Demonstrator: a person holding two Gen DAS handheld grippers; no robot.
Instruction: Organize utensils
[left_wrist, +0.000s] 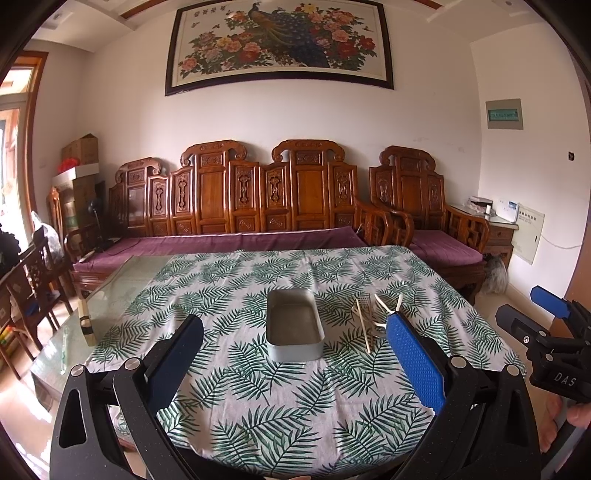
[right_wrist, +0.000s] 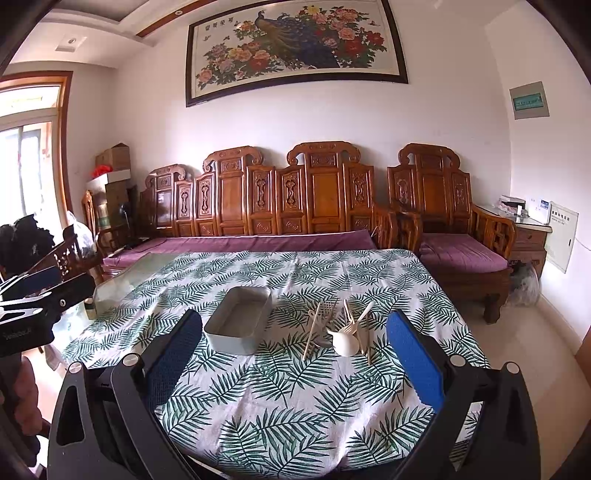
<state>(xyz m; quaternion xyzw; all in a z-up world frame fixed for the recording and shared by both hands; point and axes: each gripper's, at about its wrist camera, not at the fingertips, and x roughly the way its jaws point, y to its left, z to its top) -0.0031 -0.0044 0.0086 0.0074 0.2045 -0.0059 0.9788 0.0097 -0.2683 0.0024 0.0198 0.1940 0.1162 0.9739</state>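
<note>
Both grippers are held above the near edge of the surface with nothing between their blue pads. The left gripper (left_wrist: 293, 354) is spread wide, and the right gripper (right_wrist: 295, 354) is equally released; neither is touching anything.

Beyond them, on the leaf-print tablecloth (right_wrist: 280, 398), a grey rectangular tin (right_wrist: 238, 325) stands empty, its long axis running from the near edge away toward the wooden bench (right_wrist: 295, 206), tilted slightly rightward in the right wrist view. Just beside it, to its right, the utensils (right_wrist: 338, 326) are heaped in a loose pile: pale chopsticks (right_wrist: 309, 341), a fork-like piece (right_wrist: 325, 312), a pale spoon (right_wrist: 345, 343) with its bowl toward the camera, and further sticks crossing over it. Most handles are laid roughly near-to-far, fanned at small angles, so no single shared direction can be given.

Trouble is most likely to come from the overlap. Because the pieces are crossed and touching, a closing gripper may catch two at once, or a lifted piece may drag its neighbours and scatter them toward the right edge. The chopsticks are thin and lie flat, so they may be missed or rolled. The loose cloth may be pinched or bunched, shifting the light tin.
</note>
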